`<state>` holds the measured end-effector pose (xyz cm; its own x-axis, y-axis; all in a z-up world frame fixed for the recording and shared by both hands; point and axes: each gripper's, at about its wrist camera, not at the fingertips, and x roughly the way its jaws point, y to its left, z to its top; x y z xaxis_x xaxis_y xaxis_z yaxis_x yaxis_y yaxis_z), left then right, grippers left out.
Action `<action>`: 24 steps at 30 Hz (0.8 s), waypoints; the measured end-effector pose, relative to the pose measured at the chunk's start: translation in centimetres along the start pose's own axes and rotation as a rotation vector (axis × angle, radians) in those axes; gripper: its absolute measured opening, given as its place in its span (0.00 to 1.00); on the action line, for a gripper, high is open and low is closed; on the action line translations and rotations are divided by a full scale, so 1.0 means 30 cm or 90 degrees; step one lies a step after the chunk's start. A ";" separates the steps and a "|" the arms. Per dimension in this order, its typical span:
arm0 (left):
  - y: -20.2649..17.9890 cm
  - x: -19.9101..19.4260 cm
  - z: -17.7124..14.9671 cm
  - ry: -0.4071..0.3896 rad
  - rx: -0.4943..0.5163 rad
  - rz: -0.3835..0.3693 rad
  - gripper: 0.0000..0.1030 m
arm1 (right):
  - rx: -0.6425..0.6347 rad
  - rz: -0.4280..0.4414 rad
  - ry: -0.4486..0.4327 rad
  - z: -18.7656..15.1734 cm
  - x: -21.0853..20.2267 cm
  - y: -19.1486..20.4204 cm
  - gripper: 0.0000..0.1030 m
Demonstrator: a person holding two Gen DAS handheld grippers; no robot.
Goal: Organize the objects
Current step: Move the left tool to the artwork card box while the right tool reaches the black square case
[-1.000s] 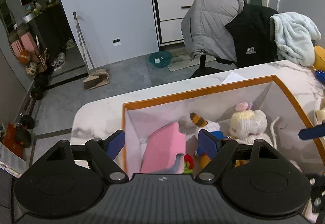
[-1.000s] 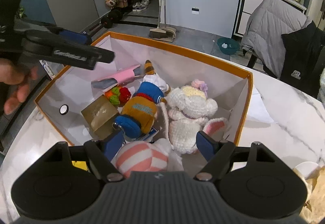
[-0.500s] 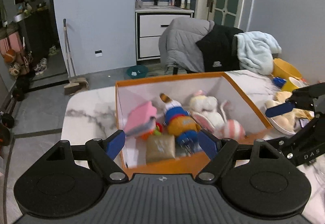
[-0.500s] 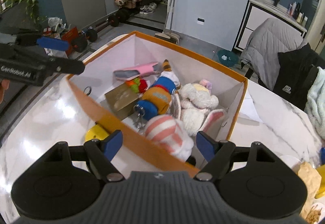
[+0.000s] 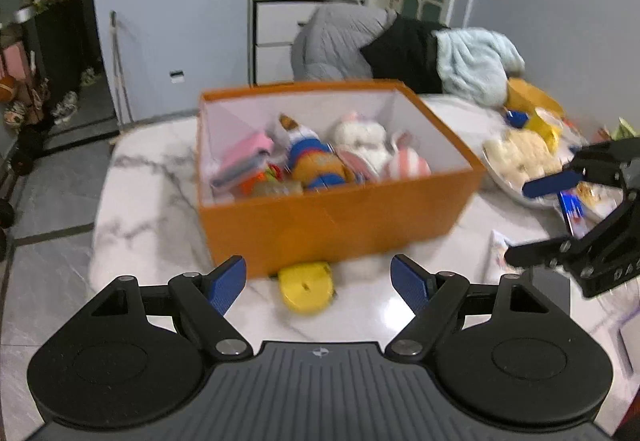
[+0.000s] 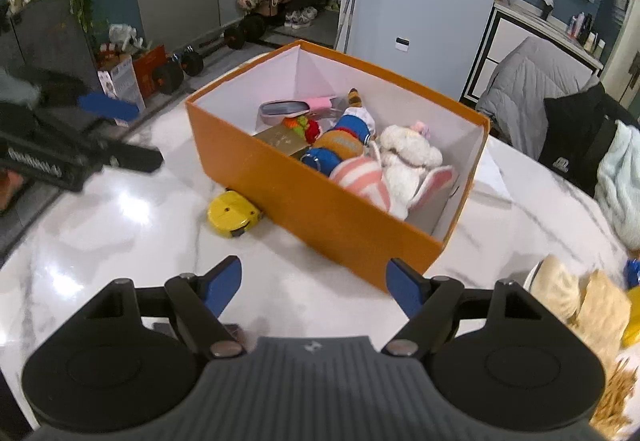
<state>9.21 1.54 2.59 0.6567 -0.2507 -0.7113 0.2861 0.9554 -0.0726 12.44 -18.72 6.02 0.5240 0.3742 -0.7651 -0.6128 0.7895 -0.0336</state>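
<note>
An orange box [image 5: 340, 217] [image 6: 320, 201] stands on the white marble table. It holds several toys: a pink case [image 5: 244, 153], a blue and orange plush [image 6: 340, 145], a white plush rabbit [image 6: 404, 157] and a pink striped plush [image 6: 360, 181]. A yellow tape measure [image 5: 306, 287] [image 6: 232, 213] lies on the table against the box's near side. My left gripper [image 5: 318, 281] is open and empty, just above the tape measure. My right gripper [image 6: 314, 283] is open and empty, short of the box's near corner.
A plate of bread [image 5: 520, 161] and snack packets [image 5: 572, 209] lie right of the box, and bread also shows in the right wrist view [image 6: 580, 297]. A chair draped with jackets [image 5: 360, 41] and a light blue towel [image 5: 472, 65] stands behind the table. The table edge is at the left [image 5: 100, 201].
Both grippers have pulled back and up from the box, so its whole outside shows. The yellow tape measure has come into view in front of the box.
</note>
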 end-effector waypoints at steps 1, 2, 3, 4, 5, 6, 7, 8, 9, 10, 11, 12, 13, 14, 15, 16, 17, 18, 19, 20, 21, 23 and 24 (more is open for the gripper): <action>-0.013 0.008 -0.013 0.005 0.008 0.000 0.91 | 0.006 -0.004 -0.001 -0.014 -0.007 -0.002 0.80; -0.024 0.015 -0.026 0.008 0.015 0.000 0.91 | 0.009 -0.011 -0.003 -0.028 -0.015 -0.005 0.81; -0.032 0.023 -0.041 0.012 0.020 -0.001 0.91 | 0.011 -0.016 -0.005 -0.042 -0.022 -0.008 0.81; -0.041 0.033 -0.055 0.017 0.025 -0.004 0.91 | 0.016 -0.020 -0.007 -0.056 -0.031 -0.014 0.82; -0.051 0.045 -0.067 0.024 0.031 -0.006 0.91 | 0.022 -0.024 -0.009 -0.067 -0.038 -0.021 0.82; -0.060 0.057 -0.078 0.030 0.037 -0.007 0.91 | 0.031 -0.025 -0.010 -0.081 -0.046 -0.030 0.82; -0.071 0.069 -0.090 0.039 0.044 -0.010 0.91 | 0.036 -0.024 -0.009 -0.091 -0.051 -0.037 0.82; -0.081 0.081 -0.103 0.047 0.051 -0.013 0.91 | 0.037 -0.025 -0.009 -0.103 -0.055 -0.043 0.83; -0.090 0.090 -0.116 0.054 0.057 -0.015 0.91 | 0.037 -0.028 -0.011 -0.116 -0.060 -0.050 0.84; -0.102 0.099 -0.130 0.061 0.066 -0.017 0.91 | 0.036 -0.032 -0.011 -0.131 -0.063 -0.057 0.85; -0.113 0.108 -0.142 0.068 0.075 -0.018 0.91 | 0.034 -0.038 -0.008 -0.146 -0.061 -0.065 0.86; -0.123 0.115 -0.153 0.074 0.084 -0.019 0.91 | 0.034 -0.045 -0.002 -0.158 -0.055 -0.076 0.86; -0.134 0.121 -0.165 0.078 0.093 -0.019 0.91 | 0.037 -0.050 0.005 -0.172 -0.045 -0.088 0.86; -0.145 0.126 -0.175 0.081 0.101 -0.019 0.91 | 0.043 -0.054 0.012 -0.184 -0.034 -0.101 0.86; -0.153 0.131 -0.183 0.085 0.108 -0.021 0.91 | 0.047 -0.057 0.018 -0.194 -0.025 -0.111 0.86; -0.162 0.137 -0.192 0.090 0.114 -0.024 0.91 | 0.050 -0.059 0.025 -0.205 -0.016 -0.118 0.86; -0.170 0.142 -0.202 0.094 0.119 -0.027 0.91 | 0.049 -0.060 0.030 -0.214 -0.010 -0.122 0.86; -0.178 0.147 -0.209 0.097 0.123 -0.031 0.91 | 0.049 -0.062 0.033 -0.222 -0.006 -0.125 0.86; -0.188 0.150 -0.219 0.101 0.128 -0.035 0.91 | 0.049 -0.061 0.036 -0.229 -0.001 -0.129 0.86; -0.194 0.154 -0.225 0.104 0.131 -0.037 0.91 | 0.051 -0.060 0.039 -0.232 0.005 -0.131 0.87; -0.202 0.159 -0.232 0.106 0.136 -0.041 0.91 | 0.052 -0.061 0.041 -0.235 0.009 -0.133 0.87; -0.218 0.167 -0.245 0.113 0.146 -0.046 0.91 | 0.049 -0.062 0.047 -0.241 0.023 -0.135 0.87; -0.224 0.172 -0.252 0.116 0.150 -0.049 0.91 | 0.045 -0.064 0.050 -0.244 0.029 -0.133 0.87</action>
<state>5.40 -5.00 -5.87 0.4971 -0.2681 -0.8252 0.4984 0.8668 0.0186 11.02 -25.10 0.79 0.5306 0.2539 -0.8087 -0.5144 0.8547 -0.0692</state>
